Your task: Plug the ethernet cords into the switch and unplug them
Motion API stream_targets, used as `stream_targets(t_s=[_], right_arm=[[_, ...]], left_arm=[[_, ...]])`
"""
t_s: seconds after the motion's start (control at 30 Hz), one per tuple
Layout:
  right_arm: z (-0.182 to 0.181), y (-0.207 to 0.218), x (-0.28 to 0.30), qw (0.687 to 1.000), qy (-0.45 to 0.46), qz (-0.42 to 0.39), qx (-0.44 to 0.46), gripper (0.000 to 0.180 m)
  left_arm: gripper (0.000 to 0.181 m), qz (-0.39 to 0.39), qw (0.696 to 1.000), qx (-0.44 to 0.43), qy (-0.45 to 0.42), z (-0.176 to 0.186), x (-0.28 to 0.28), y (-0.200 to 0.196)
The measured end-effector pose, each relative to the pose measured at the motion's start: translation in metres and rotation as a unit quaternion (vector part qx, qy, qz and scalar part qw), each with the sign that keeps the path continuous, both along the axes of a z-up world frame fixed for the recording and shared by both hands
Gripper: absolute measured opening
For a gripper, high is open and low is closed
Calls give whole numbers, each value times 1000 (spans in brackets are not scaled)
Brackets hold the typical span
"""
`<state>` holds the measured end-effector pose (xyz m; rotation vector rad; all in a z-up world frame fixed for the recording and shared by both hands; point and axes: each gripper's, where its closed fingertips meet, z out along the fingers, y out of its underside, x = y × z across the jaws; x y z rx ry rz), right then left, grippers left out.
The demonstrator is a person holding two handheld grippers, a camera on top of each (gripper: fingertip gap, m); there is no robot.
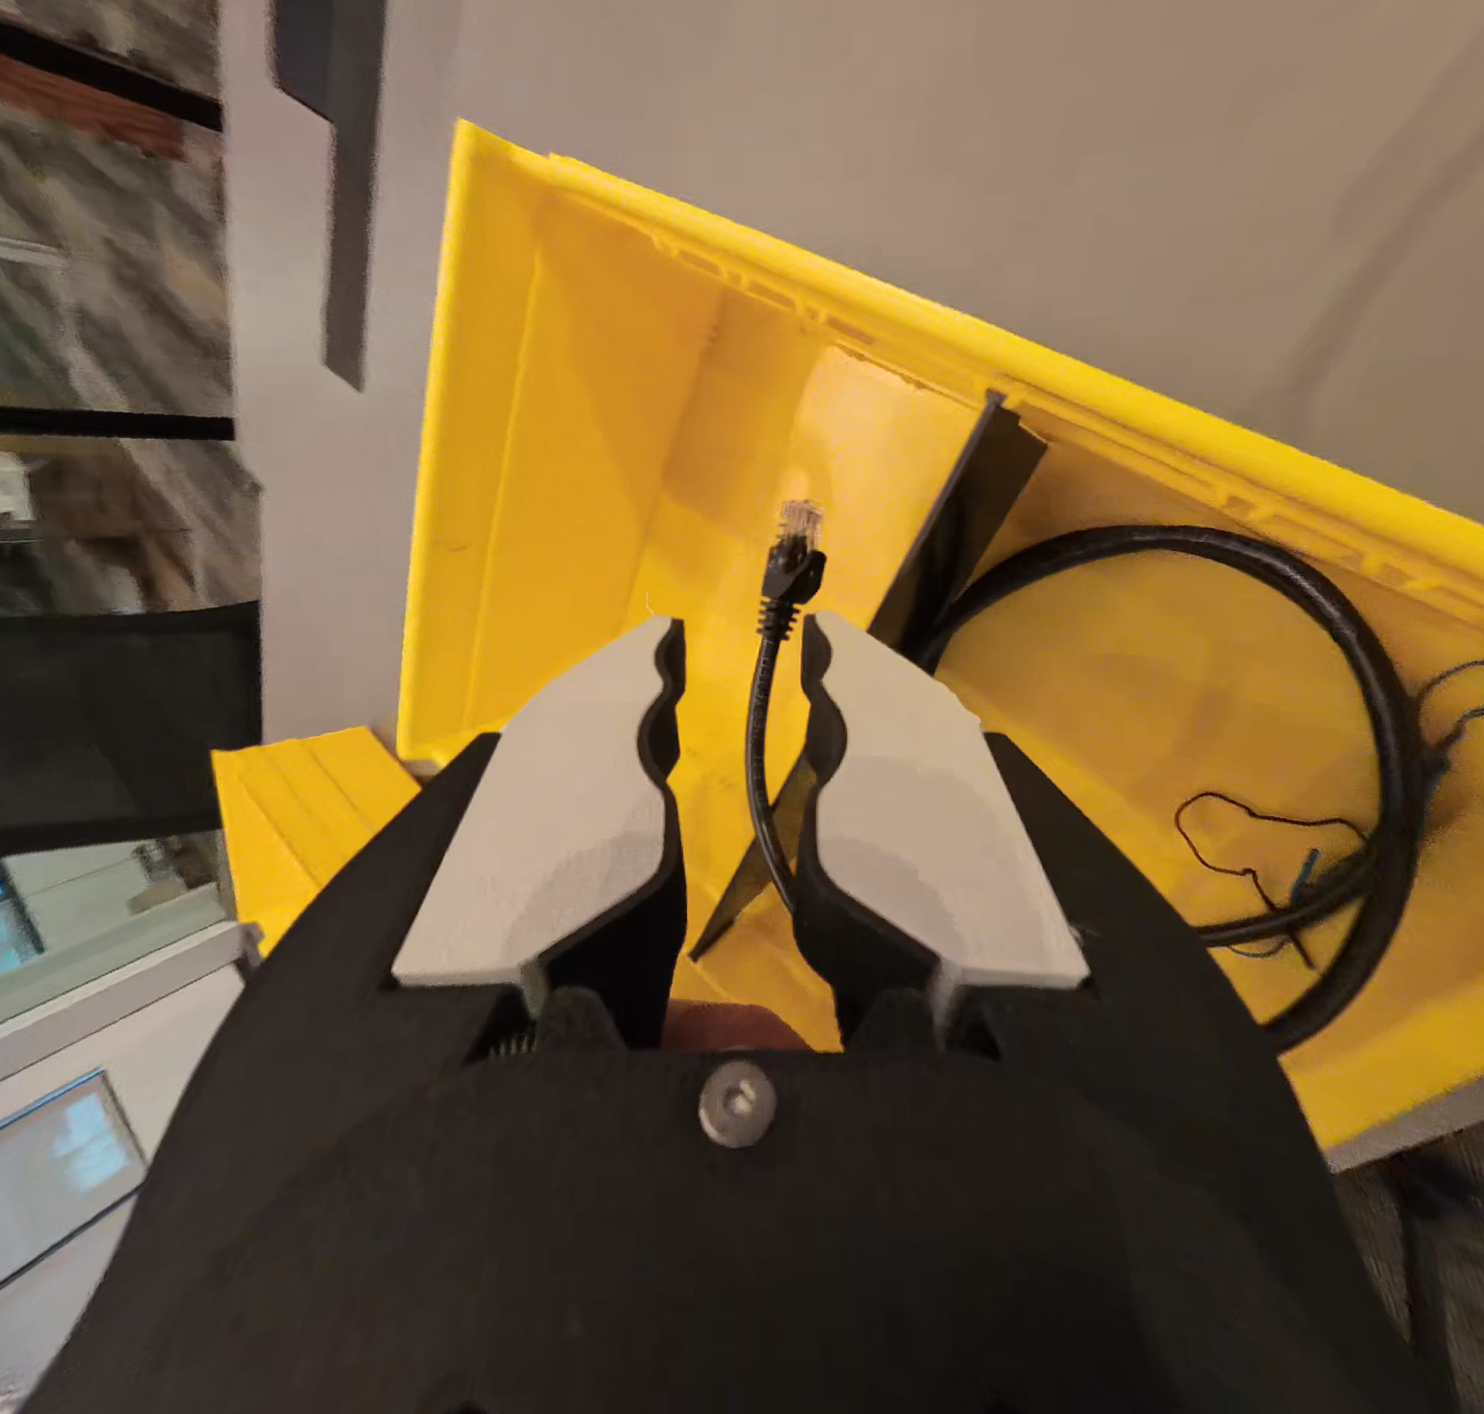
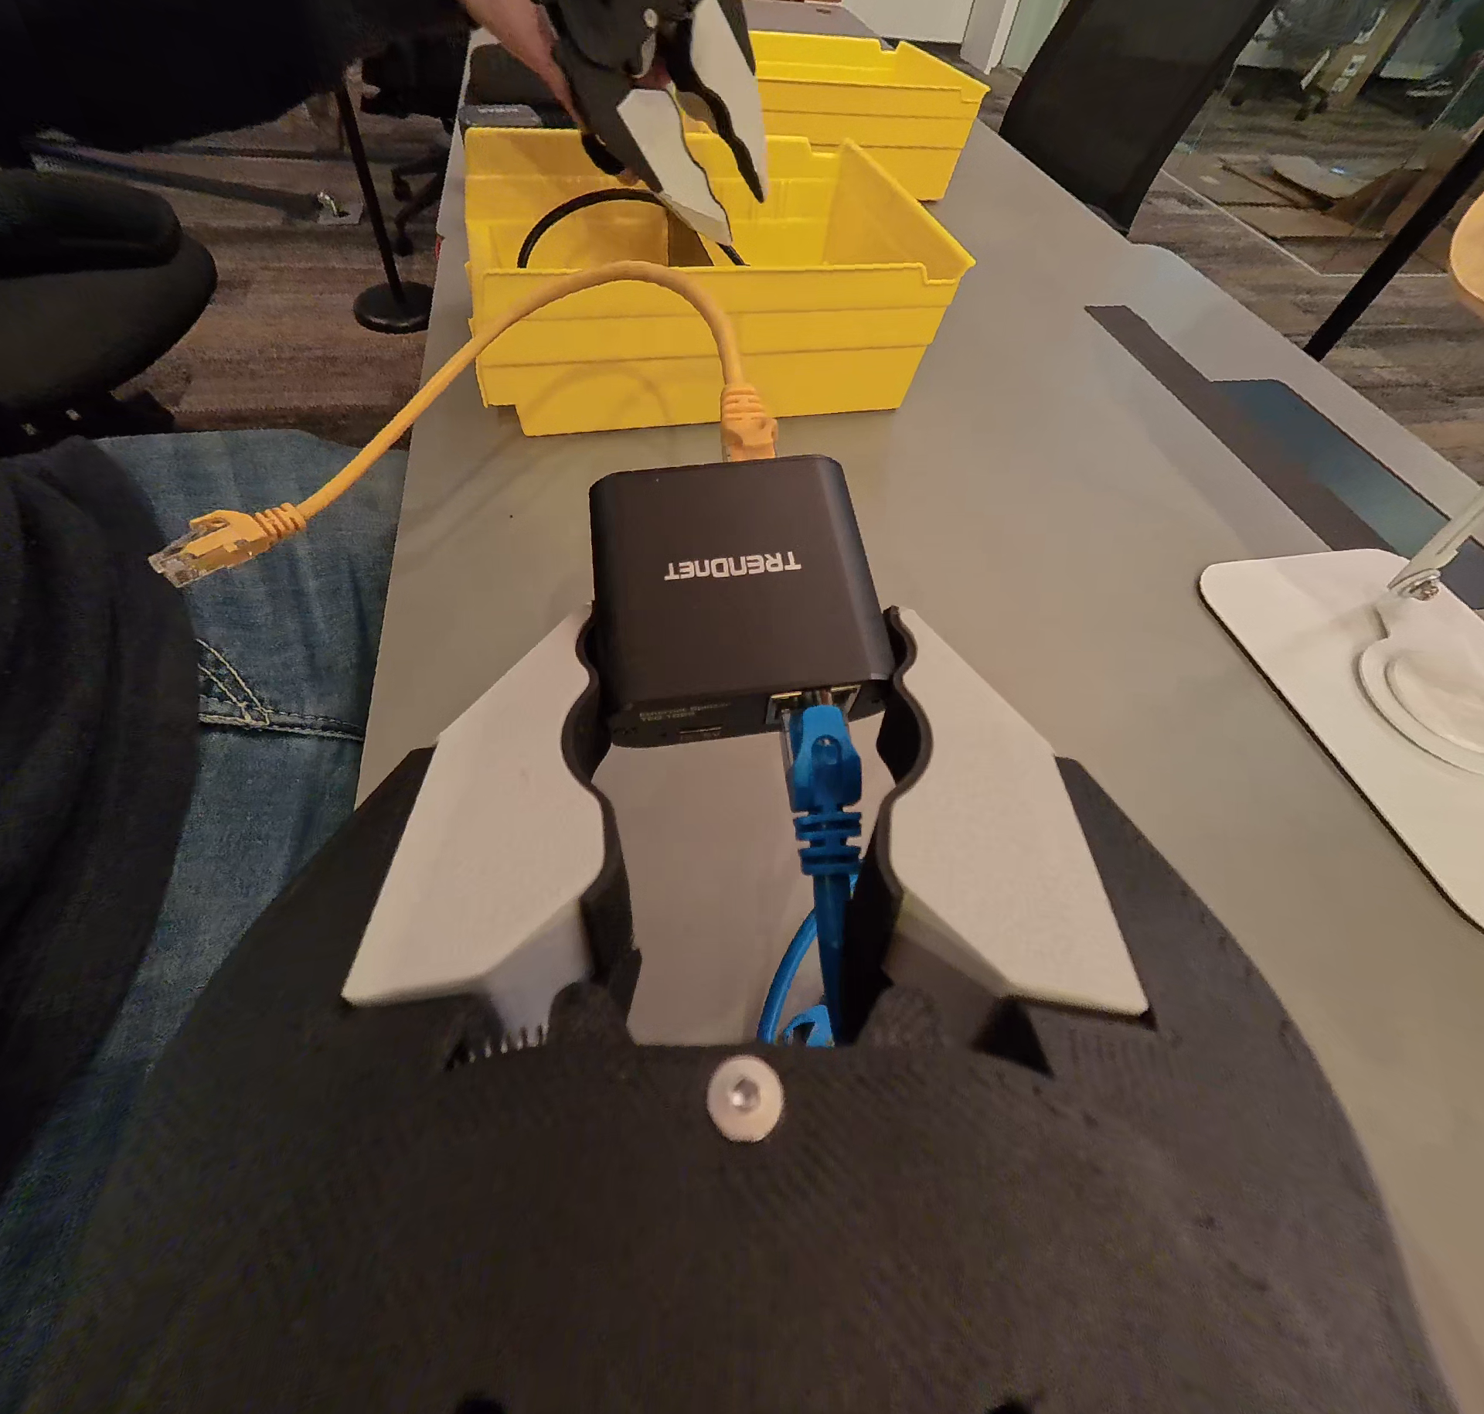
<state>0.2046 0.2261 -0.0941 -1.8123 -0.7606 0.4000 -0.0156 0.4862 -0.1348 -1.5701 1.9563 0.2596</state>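
Note:
The black switch (image 2: 735, 572) lies on the grey table (image 2: 1044, 492). My right gripper (image 2: 740, 630) is shut on the switch's near end, one finger on each side. A blue ethernet cord (image 2: 827, 797) is plugged into the near face. A yellow ethernet cord (image 2: 562, 299) is plugged into the far face, and its free plug (image 2: 205, 544) hangs off the table's left edge. My left gripper (image 1: 740, 627) is open over a yellow bin (image 1: 562, 452). A black ethernet cord (image 1: 763, 733) runs between its fingers without being gripped, with its plug (image 1: 795, 548) just past the tips. The left gripper also shows in the right wrist view (image 2: 740, 211).
A black divider (image 1: 964, 516) splits the bin, and the black cord's coil (image 1: 1325, 652) lies in its right part. A second yellow bin (image 2: 867, 90) stands behind the first. A white stand base (image 2: 1325, 652) is at the right. A person's leg in jeans (image 2: 265, 652) is at the table's left edge. Spacing between my two grippers at the tips: around 35 centimetres.

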Motion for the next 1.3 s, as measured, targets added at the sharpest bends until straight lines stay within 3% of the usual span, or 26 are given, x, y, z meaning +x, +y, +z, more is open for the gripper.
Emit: stream_targets(t_s=[0.3, 0.4, 0.5, 0.63, 0.8, 1.13, 1.23, 1.3], right_arm=[[0, -2, 2, 1000, 7, 0, 3, 65], [0, -2, 3, 1000, 7, -1, 3, 65], [1, -3, 4, 1000, 8, -2, 4, 65], [2, -3, 5, 1000, 9, -4, 6, 65], [3, -4, 4, 1000, 11, -4, 9, 65], [10, -8, 3, 1000, 9, -11, 19, 65], [13, -11, 5, 1000, 12, -14, 23, 65], [15, -15, 5, 999, 11, -14, 26, 64]], left_arm=[[21, 72, 970, -216, 86, -39, -13, 14], [8, 72, 965, -228, 105, -43, -16, 15], [7, 56, 972, -207, 98, -33, -13, 13], [6, 51, 985, -167, 12, 18, -4, 12], [5, 37, 987, -103, -116, 121, 4, -1], [6, 23, 959, 82, -269, 319, 15, -20], [6, -14, 951, 91, -295, 352, 36, -48], [6, -32, 952, 97, -289, 354, 56, -60]])
